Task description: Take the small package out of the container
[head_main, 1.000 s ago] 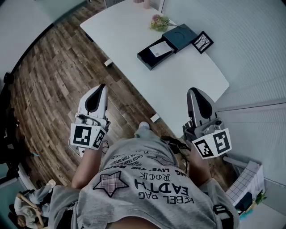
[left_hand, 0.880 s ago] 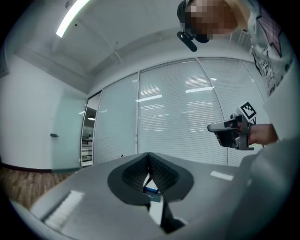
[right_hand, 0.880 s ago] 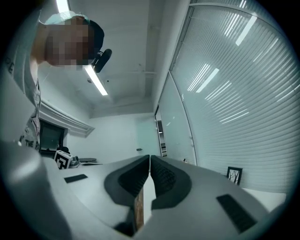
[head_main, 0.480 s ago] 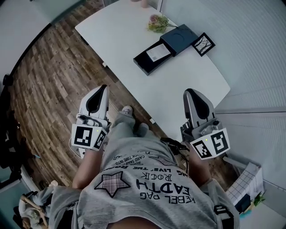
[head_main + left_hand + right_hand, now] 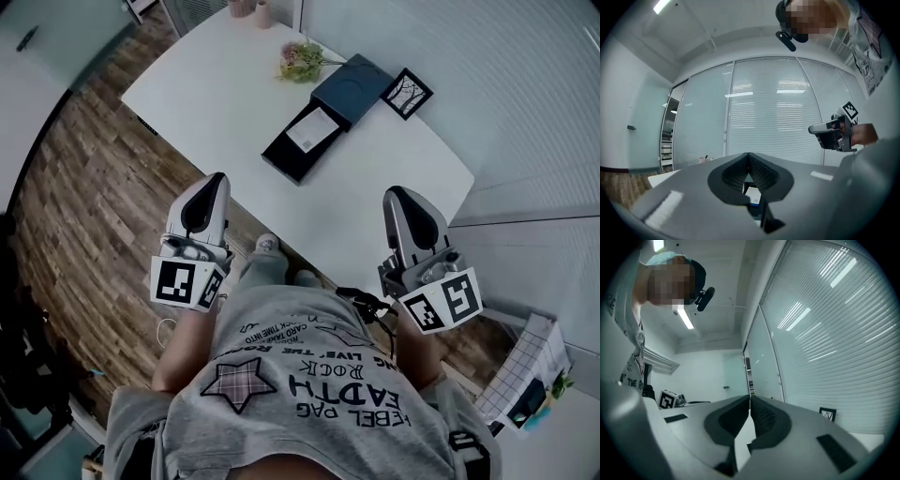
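Left gripper view: the left gripper [image 5: 749,157] is seen with its jaws closed tip to tip and nothing held. In the right gripper view the right gripper [image 5: 750,399] is likewise shut and empty. Both are held level and well short of the container [image 5: 281,161], on its near side.

The package [image 5: 309,131] is seen lying flat inside the container, toward its far end, with dark walls close around it.

Several risks are judged from this. If the jaws are not opened before the reach, the package would be poked rather than gripped, and the light container could be shoved along the smooth top. Because the package sits low, a jaw could be caught on a wall and the container lifted with it. A thin, flat package may also be pinched only at an edge and dropped. The lid [image 5: 352,86] is laid against the container's far end, a small frame [image 5: 406,94] stands just beyond the lid, and flowers [image 5: 300,58] lie past the container's far left, so an overshoot could knock any of them.

The container is set on a white table [image 5: 206,84], plain and glossy. Wood floor [image 5: 84,206] is spread to the container's left, and a glass wall with blinds [image 5: 506,103] is found to its right.
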Motion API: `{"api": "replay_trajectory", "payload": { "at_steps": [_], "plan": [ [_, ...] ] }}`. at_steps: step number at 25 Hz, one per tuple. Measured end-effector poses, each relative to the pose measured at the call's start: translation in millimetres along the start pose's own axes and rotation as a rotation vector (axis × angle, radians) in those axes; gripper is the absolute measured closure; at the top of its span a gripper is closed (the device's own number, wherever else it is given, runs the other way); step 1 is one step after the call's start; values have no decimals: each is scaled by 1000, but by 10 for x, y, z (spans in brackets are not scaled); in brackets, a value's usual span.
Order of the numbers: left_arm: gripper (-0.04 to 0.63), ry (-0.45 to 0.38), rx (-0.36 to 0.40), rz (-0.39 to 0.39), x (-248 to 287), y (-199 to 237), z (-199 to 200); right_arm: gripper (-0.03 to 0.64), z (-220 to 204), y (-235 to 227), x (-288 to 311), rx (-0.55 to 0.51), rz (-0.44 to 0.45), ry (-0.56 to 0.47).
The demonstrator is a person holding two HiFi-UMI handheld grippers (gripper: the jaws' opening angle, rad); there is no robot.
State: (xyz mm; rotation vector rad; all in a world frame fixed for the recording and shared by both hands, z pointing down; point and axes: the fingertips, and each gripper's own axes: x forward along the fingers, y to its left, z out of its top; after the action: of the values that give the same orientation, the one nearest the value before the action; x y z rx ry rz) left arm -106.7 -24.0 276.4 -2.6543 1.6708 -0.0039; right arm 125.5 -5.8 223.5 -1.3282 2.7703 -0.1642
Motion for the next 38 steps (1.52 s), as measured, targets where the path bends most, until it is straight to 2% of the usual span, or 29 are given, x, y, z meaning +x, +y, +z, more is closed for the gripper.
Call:
{"api": "replay_trajectory", "payload": {
  "at_steps": [11,16,25,32,38],
  "plan": [
    [584,2,-16,-170,779,632,-61,600,-85,-149,750,14,-159,6],
    [584,13,-32,-213,961,857,-154,600,-164,-154,1007,18,-198,33],
    [584,42,-45,-212,1145,856,-273,600,-351,-267,1303,39,-168,97],
    [585,39,-43,-166,1208,870,-281,600,-733,-459,1536,44,-111,207],
    [584,51,-46,-143,1281,854,-346,600,-1115,-669,1651,50,-112,289]
  ]
}}
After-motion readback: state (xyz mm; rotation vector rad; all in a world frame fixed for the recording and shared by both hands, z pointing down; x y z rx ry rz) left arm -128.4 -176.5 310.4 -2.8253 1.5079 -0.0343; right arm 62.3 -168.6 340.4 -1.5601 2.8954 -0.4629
